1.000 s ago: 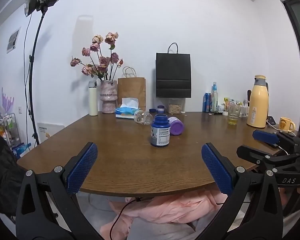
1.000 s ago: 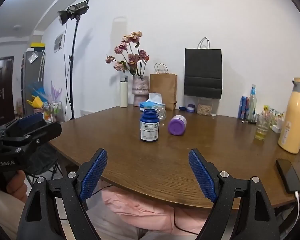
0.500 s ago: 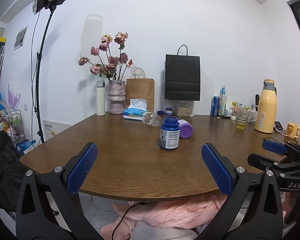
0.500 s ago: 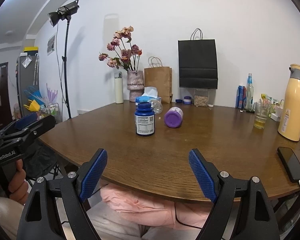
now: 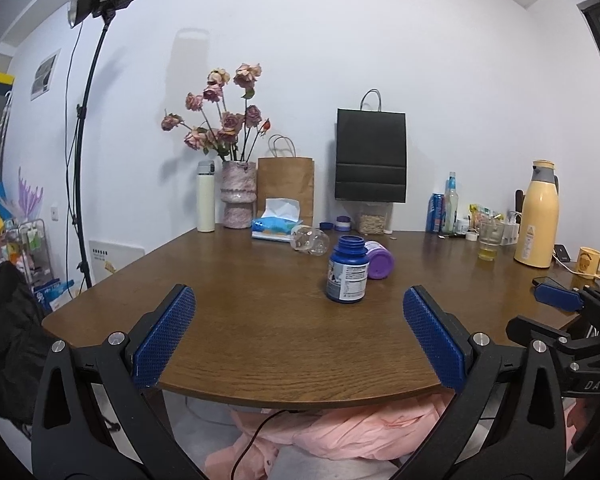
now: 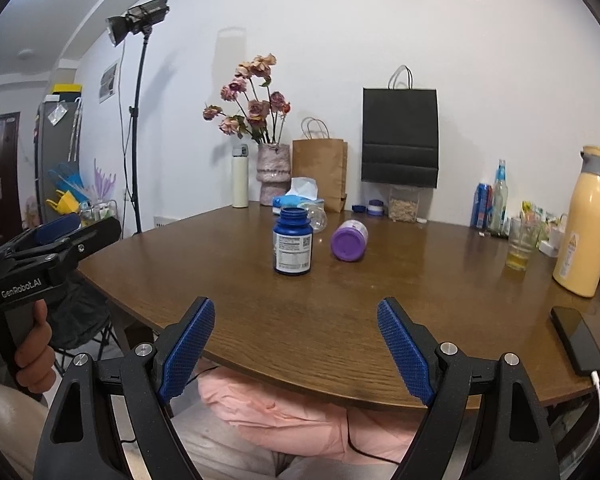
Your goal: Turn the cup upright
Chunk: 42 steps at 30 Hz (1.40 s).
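Note:
A purple cup (image 5: 378, 259) lies on its side on the brown table (image 5: 260, 320), its base toward me; it also shows in the right wrist view (image 6: 349, 239). A blue open bottle (image 5: 347, 275) stands upright just in front and left of it, seen too in the right wrist view (image 6: 293, 241). A clear bottle (image 5: 309, 240) lies on its side behind them. My left gripper (image 5: 298, 334) is open and empty at the table's near edge. My right gripper (image 6: 296, 346) is open and empty at the near edge, well short of the cup.
At the back stand a vase of flowers (image 5: 238, 196), a white flask (image 5: 206, 203), a tissue pack (image 5: 276, 226), paper bags (image 5: 370, 156). At right are a yellow thermos (image 6: 588, 228), a glass (image 6: 520, 246) and a phone (image 6: 578, 340).
Both grippers have drifted slightly, shifting the table objects a little right in the left view and left in the right view. Both stay open; nothing on the table moved.

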Motion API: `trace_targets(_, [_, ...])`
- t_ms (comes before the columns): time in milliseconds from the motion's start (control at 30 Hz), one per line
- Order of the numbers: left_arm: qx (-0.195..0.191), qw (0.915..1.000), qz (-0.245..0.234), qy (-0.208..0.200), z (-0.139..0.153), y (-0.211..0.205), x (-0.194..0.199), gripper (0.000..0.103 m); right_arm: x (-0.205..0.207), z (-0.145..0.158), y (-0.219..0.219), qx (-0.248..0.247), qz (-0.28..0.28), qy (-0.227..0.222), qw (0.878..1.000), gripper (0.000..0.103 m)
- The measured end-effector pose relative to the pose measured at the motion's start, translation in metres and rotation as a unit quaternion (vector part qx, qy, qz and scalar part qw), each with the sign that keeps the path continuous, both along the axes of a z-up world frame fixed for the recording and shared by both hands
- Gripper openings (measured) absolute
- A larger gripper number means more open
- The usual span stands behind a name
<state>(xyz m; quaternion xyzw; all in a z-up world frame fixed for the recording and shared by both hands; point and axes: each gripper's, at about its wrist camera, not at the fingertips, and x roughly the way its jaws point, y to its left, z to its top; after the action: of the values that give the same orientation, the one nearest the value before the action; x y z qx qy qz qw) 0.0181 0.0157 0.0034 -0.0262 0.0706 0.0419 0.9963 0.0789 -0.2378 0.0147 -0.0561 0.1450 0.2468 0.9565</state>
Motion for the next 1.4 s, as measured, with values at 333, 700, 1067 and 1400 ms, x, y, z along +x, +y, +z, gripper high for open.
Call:
trace_targets(333, [0.001,1.0000,-0.001,0.000,0.0019,-0.0010,-0.0010,0.103,-0.0004,-0.0008,-0.0010,0.001,-0.003,-0.002,1.000,0.088])
trace_targets(700, [0.002,1.0000,0.000,-0.007,0.0045,-0.0009,-0.0012,0.103,-0.0004,-0.0024,-0.0016,0.002,-0.004,-0.003,1.000,0.088])
trace_targets(1067, [0.003,0.9999,-0.001,-0.011,0.0042,-0.0001,-0.0047,0.103,-0.0016,-0.0026,-0.0007,0.001,-0.003,-0.004,1.000,0.088])
trace_targets(1400, [0.003,0.9999,-0.001,-0.011,0.0046,0.0001,-0.0053,0.103,-0.0022,-0.0032,-0.0002,0.002,-0.003,-0.002,1.000,0.088])
